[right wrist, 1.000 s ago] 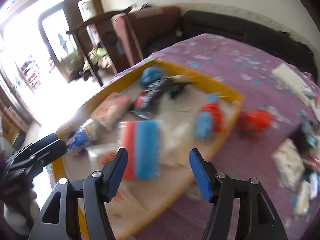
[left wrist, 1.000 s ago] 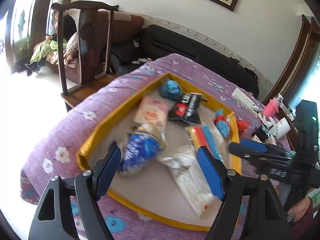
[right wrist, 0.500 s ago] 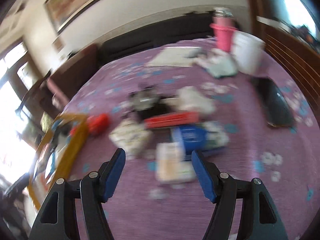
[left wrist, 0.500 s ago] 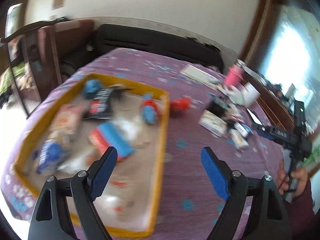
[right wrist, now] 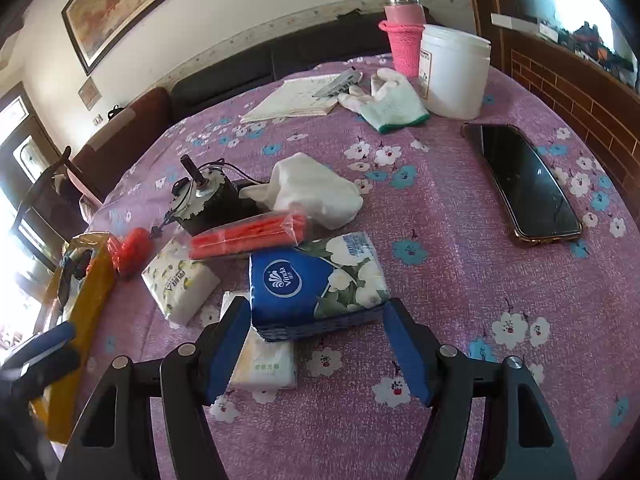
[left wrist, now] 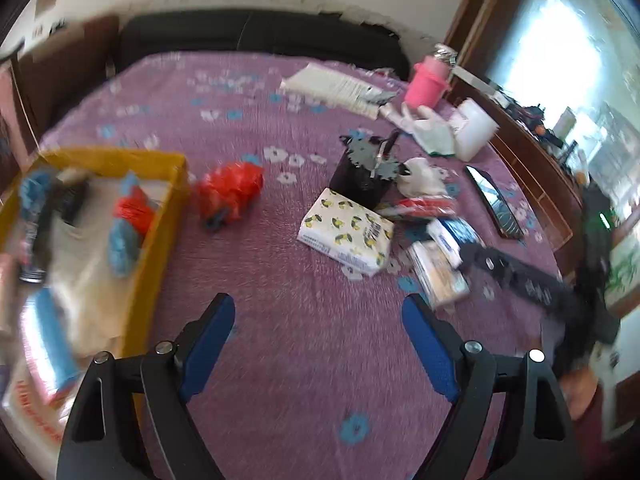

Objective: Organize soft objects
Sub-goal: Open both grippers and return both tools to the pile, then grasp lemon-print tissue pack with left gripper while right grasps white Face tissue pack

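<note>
- Swinging away from the yellow tray (left wrist: 168, 216), both grippers now face the clutter in the middle of the purple tablecloth (right wrist: 460, 280); a second ago both looked into the tray.
- Right gripper (right wrist: 316, 344): jaws apart, nothing clamped, blue tissue pack (right wrist: 316, 280) lying just ahead between the fingertips, untouched.
- Left gripper (left wrist: 318, 338): jaws apart, having just widened, only bare cloth between them.
- Lemon-print tissue pack (left wrist: 346, 234) and red bag (left wrist: 230, 190) lie outside the tray.
- Judgement: next pick beginning; blue pack the likely target.

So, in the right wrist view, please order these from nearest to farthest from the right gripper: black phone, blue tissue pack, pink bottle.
1. Blue tissue pack: just ahead of the right gripper.
2. Black phone: farther, to the right.
3. Pink bottle: at the far table edge.
</note>
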### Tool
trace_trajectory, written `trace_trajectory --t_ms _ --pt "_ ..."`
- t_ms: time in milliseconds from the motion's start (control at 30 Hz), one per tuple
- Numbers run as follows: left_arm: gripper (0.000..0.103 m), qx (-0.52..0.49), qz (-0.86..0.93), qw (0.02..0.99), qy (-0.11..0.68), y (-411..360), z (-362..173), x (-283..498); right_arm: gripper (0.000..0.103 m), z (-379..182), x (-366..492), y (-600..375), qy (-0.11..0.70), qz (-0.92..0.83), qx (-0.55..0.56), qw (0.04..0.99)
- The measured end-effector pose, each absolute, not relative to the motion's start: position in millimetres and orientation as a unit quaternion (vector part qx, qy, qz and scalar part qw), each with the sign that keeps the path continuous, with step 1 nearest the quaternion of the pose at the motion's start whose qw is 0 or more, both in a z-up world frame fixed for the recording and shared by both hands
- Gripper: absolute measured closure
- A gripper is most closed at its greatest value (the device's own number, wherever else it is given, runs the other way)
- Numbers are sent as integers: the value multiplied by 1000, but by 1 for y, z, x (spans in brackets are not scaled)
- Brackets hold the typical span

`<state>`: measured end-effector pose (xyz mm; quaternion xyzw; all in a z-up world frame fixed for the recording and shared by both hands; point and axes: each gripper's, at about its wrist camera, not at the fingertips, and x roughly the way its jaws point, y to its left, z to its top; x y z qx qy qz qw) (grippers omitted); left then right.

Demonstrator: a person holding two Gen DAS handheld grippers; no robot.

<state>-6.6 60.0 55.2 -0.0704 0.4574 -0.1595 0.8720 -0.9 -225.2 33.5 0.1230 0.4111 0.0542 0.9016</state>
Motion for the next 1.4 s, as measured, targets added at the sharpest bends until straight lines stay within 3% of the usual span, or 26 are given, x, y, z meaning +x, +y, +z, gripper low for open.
trace_trajectory --t_ms 100,300,433,533,600,867,1233,1400 --pt "18 -82 -150 870 462 51 46 18 30 36 -2 -230 397 53 122 908" --pt "19 -12 -159 883 441 17 39 61 29 42 -6 -241 378 31 130 916" --pt "11 48 -164 886 431 -10 31 77 29 43 -7 -246 374 27 142 916" --pt "14 53 -186 869 455 -19 17 80 29 44 -8 -248 372 19 144 917" --pt "25 63 -185 859 473 -18 11 72 28 45 -9 -250 368 13 144 918" --pt "25 112 -203 862 451 2 34 -4 26 40 -7 -253 376 10 153 914" --pt "24 26 -207 887 413 34 47 -59 26 35 -10 -239 388 25 118 914" --pt "24 11 -199 895 398 49 53 -76 26 30 -21 -223 436 73 136 887"
